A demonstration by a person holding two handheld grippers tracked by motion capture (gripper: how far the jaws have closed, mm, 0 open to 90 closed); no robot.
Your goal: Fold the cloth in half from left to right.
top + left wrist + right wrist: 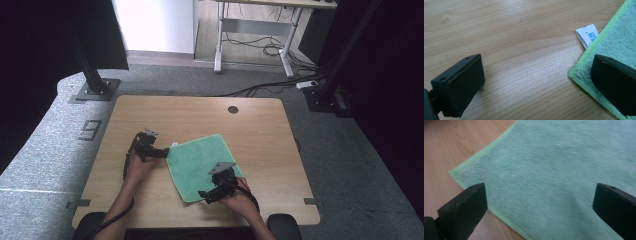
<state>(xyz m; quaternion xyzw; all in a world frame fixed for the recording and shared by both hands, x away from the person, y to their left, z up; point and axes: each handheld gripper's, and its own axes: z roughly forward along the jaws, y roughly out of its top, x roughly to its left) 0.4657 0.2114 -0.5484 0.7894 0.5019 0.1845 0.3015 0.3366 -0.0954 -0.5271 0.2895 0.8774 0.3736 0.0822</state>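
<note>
Both grippers poised at the square green microfibre cloth (pixel 202 164), nothing gripped.
Left gripper (pixel 536 82) straddles the cloth's left corner beside its white tag (pixel 587 35); right gripper (pixel 540 207) spans its near corner; both jaws wide apart.

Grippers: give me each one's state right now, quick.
Left gripper: open, jaws spread at the green cloth's corner, holding nothing.
Right gripper: open, jaws wide over the green cloth, holding nothing.

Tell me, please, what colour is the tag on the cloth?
The tag on the cloth is white with blue print, best seen in the left gripper view.
</note>
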